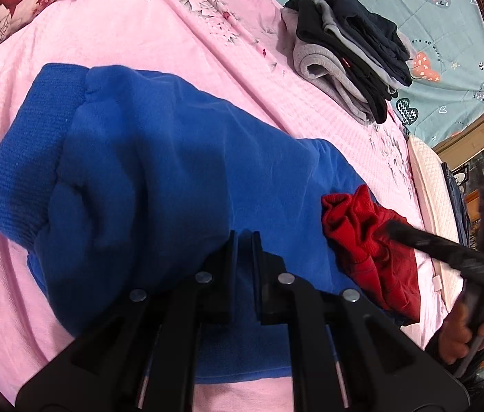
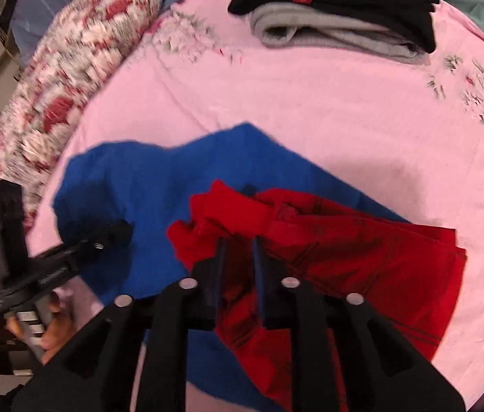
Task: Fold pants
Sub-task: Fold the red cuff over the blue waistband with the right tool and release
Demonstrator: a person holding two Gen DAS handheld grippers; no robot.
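Blue fleece pants (image 1: 159, 178) with a ribbed cuff lie on the pink bedspread, with a red part (image 1: 369, 243) at their right end. My left gripper (image 1: 245, 237) has its jaws nearly together over the blue cloth; whether it pinches cloth I cannot tell. In the right wrist view the blue pants (image 2: 146, 192) lie under the red cloth (image 2: 345, 257). My right gripper (image 2: 237, 243) has a narrow gap between its fingers, pressed into the red cloth. The left gripper also shows in the right wrist view (image 2: 118, 233), on the blue cloth.
A stack of folded black and grey clothes (image 1: 352, 55) lies far right on the bed, also in the right wrist view (image 2: 341, 10). A floral pillow (image 2: 70, 79) lies at the left. The pink bedspread (image 1: 139, 27) reaches the mattress edge (image 1: 430, 178) at the right.
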